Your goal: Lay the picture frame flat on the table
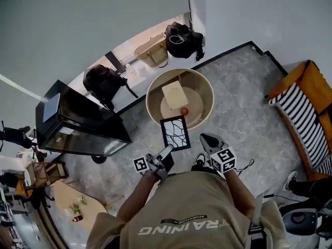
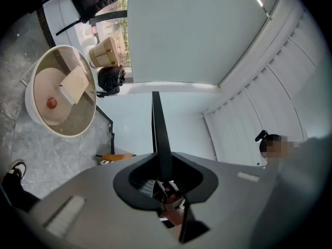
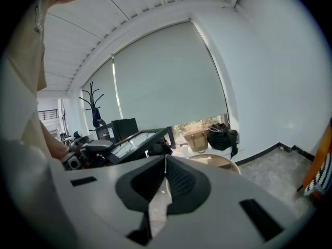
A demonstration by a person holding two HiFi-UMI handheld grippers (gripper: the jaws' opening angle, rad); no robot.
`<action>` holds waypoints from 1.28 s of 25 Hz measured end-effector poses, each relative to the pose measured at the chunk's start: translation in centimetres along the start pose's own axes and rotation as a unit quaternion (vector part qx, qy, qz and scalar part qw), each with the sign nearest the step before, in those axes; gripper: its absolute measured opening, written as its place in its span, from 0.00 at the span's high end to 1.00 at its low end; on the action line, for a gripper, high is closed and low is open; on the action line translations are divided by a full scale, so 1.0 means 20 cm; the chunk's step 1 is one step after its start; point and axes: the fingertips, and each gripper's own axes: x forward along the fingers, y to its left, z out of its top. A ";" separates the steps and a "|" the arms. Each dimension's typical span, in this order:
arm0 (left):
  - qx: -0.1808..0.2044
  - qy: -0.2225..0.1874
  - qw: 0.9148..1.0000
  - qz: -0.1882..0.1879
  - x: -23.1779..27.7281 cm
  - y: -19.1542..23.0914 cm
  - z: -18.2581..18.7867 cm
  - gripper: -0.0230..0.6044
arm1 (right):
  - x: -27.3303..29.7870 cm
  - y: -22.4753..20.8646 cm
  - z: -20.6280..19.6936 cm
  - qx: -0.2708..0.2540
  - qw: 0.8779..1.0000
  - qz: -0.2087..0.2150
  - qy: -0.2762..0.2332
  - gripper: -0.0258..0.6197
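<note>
Currently we are gripping the picture frame (image 1: 175, 133) edge-on in our left gripper (image 1: 167, 150), raised at the table's (image 1: 150, 97) near edge; laying it flat is remaining, with our right gripper (image 1: 208, 138) closed and empty

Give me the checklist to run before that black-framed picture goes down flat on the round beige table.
1. Grip on the black-framed picture: ok, the left gripper has its jaws shut on the picture's edge.
2. Picture flat on the round beige table: not ok, it is held in the air near the table's front rim.
3. Landing spot: cannot tell; a cream rectangular box and a small red ball sit mid-table.
4. Right gripper out of the way: ok, shut, empty, apart from the picture.
</note>
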 end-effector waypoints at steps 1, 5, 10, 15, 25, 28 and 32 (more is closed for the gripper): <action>0.002 -0.003 1.000 0.001 0.05 0.01 0.02 0.85 | 0.01 -0.05 0.01 0.001 1.000 0.003 0.001 0.95; 0.007 -0.007 1.000 0.015 0.19 0.08 0.07 0.85 | 0.06 -0.21 0.01 0.011 1.000 0.015 0.003 0.95; 0.002 -0.011 0.999 0.031 0.31 0.12 0.09 0.85 | 0.11 -0.32 0.00 0.024 0.999 0.027 0.010 0.95; -0.004 -0.001 0.999 0.044 0.39 0.18 0.10 0.85 | 0.13 -0.41 -0.02 0.032 0.999 0.028 0.012 0.95; -0.021 -0.003 0.999 0.029 0.54 0.23 0.24 0.85 | 0.28 -0.54 0.05 0.035 0.999 0.018 0.027 0.95; -0.028 -0.001 0.999 0.026 0.58 0.28 0.34 0.85 | 0.36 -0.58 0.09 0.030 0.999 0.015 0.034 0.95; -0.044 0.002 0.999 0.027 0.64 0.39 0.46 0.85 | 0.46 -0.65 0.08 0.029 0.998 0.007 0.053 0.95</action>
